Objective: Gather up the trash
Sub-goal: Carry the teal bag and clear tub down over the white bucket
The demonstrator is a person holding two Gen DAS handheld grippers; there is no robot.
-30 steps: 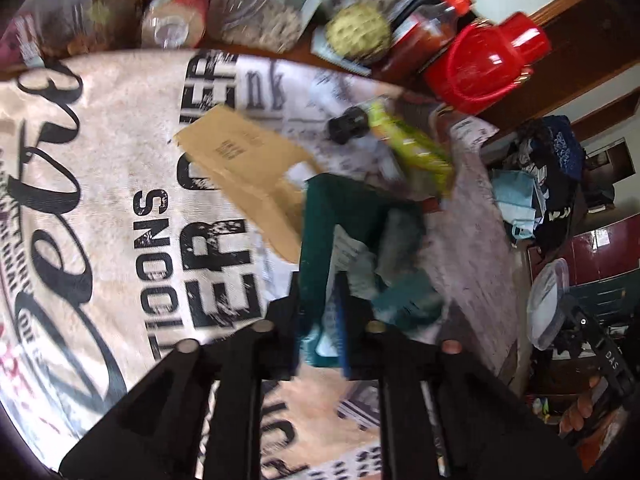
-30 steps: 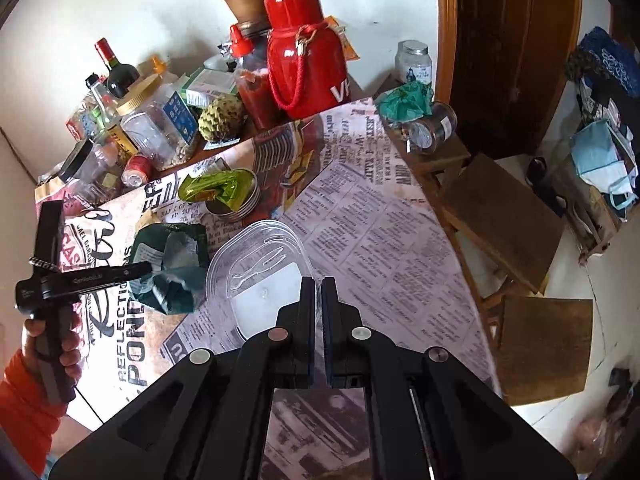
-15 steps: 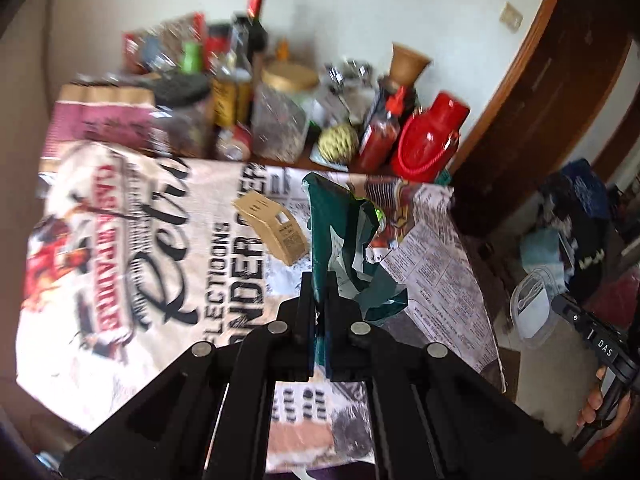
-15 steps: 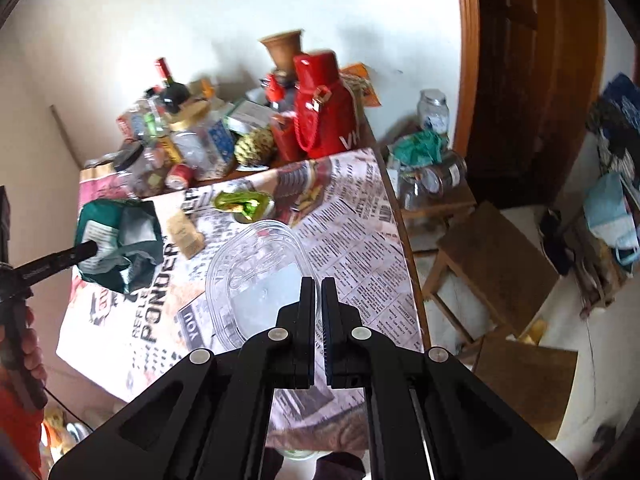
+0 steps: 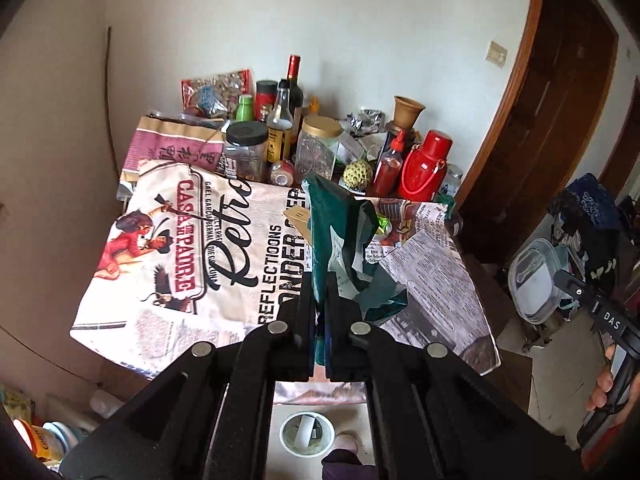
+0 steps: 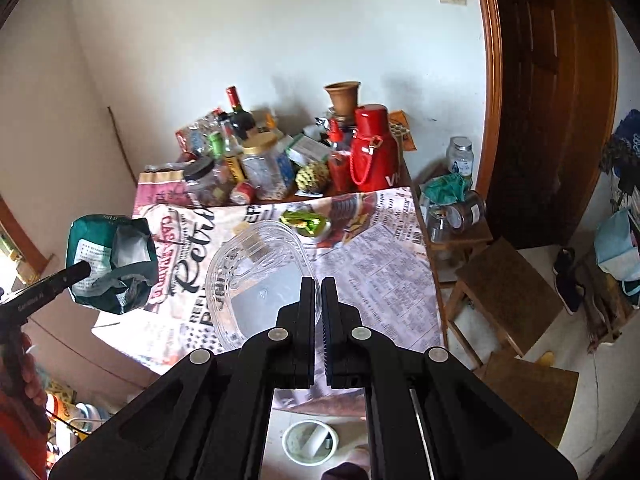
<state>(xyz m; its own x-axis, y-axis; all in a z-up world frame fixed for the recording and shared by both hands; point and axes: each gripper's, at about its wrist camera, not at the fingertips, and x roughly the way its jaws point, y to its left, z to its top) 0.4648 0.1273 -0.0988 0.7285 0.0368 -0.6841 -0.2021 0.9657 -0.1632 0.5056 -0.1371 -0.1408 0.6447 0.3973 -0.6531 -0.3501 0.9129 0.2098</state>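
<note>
You are gripping two pieces of trash at once, both lifted clear of the table point(image 5: 436, 264). Your left gripper point(image 5: 319, 300) is pinching a crumpled dark green foil bag point(image 5: 340, 240), jaws pressed together on its lower edge; the bag is standing up straight ahead of the fingers and flopping off to their right. In the right wrist view that same bag point(image 6: 110, 258) is hanging far off to the left, past the table edge.

Your right gripper point(image 6: 318, 300) is clamping the rim of a clear plastic container lid point(image 6: 260, 276), jaws nearly touching with the thin plastic between them; the lid is fanning out ahead and to the left of the fingertips.

Step in hand, as I judge it: carrying, heading for disposal. A small white bin point(image 5: 307, 434) is sitting on the floor directly below and behind both tools, seen also under the right one point(image 6: 310, 442).

Next move is probably calling for lowering each tool over that bin opening and spreading the jaws, one at a time since the opening looks narrow against the lid. Still lying ahead on the table: a yellow-green wrapper point(image 6: 304, 220) in a dish and a small cardboard box point(image 5: 298, 216), partly hidden behind the bag.
</note>
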